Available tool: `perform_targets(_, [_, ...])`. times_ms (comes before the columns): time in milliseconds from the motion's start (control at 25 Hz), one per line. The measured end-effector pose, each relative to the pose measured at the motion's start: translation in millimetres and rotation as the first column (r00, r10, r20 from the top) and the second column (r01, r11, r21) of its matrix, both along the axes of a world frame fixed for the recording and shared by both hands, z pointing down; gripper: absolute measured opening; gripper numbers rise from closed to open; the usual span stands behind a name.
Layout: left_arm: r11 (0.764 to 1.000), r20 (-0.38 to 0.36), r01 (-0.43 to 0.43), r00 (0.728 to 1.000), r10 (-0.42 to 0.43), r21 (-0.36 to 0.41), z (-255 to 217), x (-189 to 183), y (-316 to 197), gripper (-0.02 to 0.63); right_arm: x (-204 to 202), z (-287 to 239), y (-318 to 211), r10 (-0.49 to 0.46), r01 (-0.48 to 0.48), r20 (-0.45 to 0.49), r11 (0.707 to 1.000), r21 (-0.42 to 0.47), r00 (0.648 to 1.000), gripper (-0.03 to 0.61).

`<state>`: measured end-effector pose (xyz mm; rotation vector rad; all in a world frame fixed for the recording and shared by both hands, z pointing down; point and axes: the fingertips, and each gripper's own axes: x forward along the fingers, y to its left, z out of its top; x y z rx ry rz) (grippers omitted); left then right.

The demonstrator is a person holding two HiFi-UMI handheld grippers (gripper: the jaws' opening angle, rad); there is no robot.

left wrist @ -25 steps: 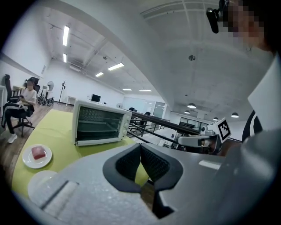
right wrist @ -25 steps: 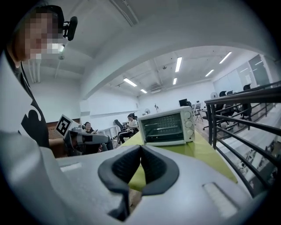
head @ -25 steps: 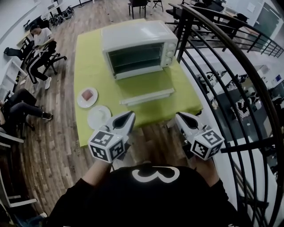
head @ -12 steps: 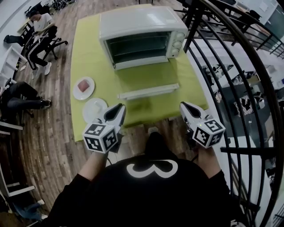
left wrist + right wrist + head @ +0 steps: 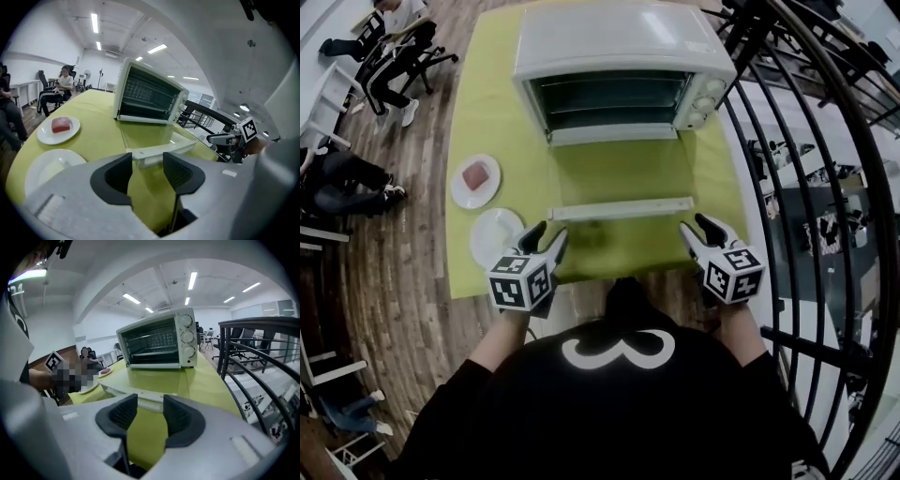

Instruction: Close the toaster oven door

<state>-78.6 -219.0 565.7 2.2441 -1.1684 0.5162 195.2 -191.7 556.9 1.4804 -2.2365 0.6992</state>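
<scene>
The white toaster oven [image 5: 619, 66] stands at the far side of the green table [image 5: 487, 112]. Its glass door [image 5: 619, 169] lies flat open toward me, with the white handle bar [image 5: 622, 208] at its near edge. My left gripper [image 5: 547, 234] hovers at the table's near edge, just left of the handle. Its jaws are opening with nothing between them. My right gripper [image 5: 696, 227] is by the handle's right end, jaws also opening and empty. The handle [image 5: 161, 151] shows past the left gripper [image 5: 146, 161], and again as the handle [image 5: 136, 397] past the right gripper [image 5: 150, 408].
A plate with a pink slab [image 5: 475, 180] and an empty white plate [image 5: 497, 236] sit left of the door. A black curved railing [image 5: 806, 141] runs close along the table's right side. People sit on chairs [image 5: 356, 178] at the far left.
Both grippers have moved forward to the table's near edge, by the two ends of the door handle. Their jaws have gone from shut to open. The view has closed in on the table.
</scene>
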Motion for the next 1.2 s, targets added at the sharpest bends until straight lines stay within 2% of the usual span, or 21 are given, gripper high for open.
perform_targets(320, [0.995,0.057,0.054,0.997,-0.050,-0.085,44,-2,-18,0.209,18,49,-29,0.009,-0.016,-0.074,0.995,-0.097,0.997,0.199])
perform_targets(760, [0.993,0.094,0.072,0.994,-0.063,-0.091,64,12,-31,0.208,7,72,-39,-0.031,0.026,-0.037,0.990,-0.141,0.999,0.206])
perform_targets(1080, [0.994,0.090,0.078,0.993,-0.071,-0.073,62,13,-37,0.169,7,74,-44,0.004,-0.005,-0.009,0.990,-0.139,1.000,0.118])
perform_targets(1200, [0.994,0.076,0.087,0.994,-0.082,-0.071,61,13,-37,0.127,3,71,-43,-0.003,0.002,-0.007,0.991,-0.132,1.000,0.084])
